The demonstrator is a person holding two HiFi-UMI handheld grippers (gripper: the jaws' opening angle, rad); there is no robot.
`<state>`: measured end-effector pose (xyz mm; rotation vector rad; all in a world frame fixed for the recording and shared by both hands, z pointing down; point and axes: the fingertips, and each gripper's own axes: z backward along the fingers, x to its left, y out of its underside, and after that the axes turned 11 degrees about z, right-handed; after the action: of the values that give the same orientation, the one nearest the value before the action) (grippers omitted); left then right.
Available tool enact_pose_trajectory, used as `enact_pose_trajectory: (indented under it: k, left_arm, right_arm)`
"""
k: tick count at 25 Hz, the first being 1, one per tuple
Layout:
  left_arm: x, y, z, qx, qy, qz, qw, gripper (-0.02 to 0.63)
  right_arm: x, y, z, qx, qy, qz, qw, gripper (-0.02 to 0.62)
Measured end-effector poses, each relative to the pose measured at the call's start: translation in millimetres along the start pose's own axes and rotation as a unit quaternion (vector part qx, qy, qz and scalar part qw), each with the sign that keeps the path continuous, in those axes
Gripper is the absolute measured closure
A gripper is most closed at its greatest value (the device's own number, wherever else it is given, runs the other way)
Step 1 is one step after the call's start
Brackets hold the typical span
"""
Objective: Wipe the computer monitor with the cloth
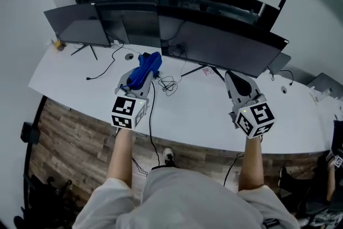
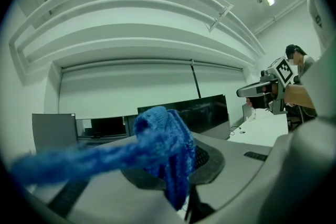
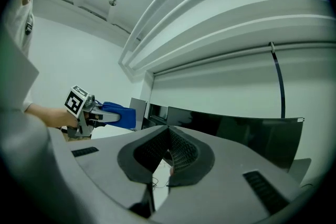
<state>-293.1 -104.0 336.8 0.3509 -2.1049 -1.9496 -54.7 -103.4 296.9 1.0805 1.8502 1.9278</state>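
On the far left a smaller screen [image 1: 77, 29] stands at the desk's [image 1: 203, 115] back edge, well apart from my tools. My left gripper [image 1: 137, 82] is clamped on the blue cloth [image 1: 149, 64]. In its own view the cloth is bunched between the jaws, with one loose tail trailing off to the side. That tail worries me: a tangle of cables [image 1: 169, 84] lies on the desk just beside the gripper, and a low sweep could catch them and drag them. The bunch also looks thick and uneven, so I judge it could slip out under wiping pressure, or leave a hard jaw tip bare against the glass. The wide dark monitor [image 1: 225, 45] stands ahead and to the right, not yet touched. Pushing hard on it could rock it on its stand. My right gripper [image 1: 237, 80] hovers over the desk below that monitor, its jaws pressed together with nothing between them.
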Motion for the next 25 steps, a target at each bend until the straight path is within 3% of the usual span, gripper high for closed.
enact_pose_trajectory:
  k: [4, 9, 12, 17, 25]
  left_arm:
    - [43.3, -12.3, -35.1, 0.001, -0.013, 0.000, 0.9999, 0.540]
    - [86.5, -34.1, -73.6, -0.002, -0.031, -0.015, 0.9994, 0.540]
    - [102.2, -48.5, -99.3, -0.010, -0.042, -0.026, 0.9988, 0.540]
    - [122.2, -78.7, -141.1, -0.018, -0.074, -0.056, 0.9955, 0.540]
    - [144.4, -106.4, -197.5, 0.004, -0.109, -0.130, 0.9855, 0.540]
  right_arm:
    - [-14.5, -4.3, -47.3, -0.010, -0.004, -0.026, 1.000, 0.581]
    - [-28.8, -11.9, -85.5, -0.030, 0.001, -0.012, 0.999, 0.581]
    - [-37.6, -9.4, -97.3, -0.025, -0.017, -0.002, 1.000, 0.581]
    - [-54.8, -1.7, -107.3, -0.012, -0.038, 0.005, 0.999, 0.582]
    - [-70.8, 13.1, -113.4, 0.012, -0.029, -0.010, 0.999, 0.581]
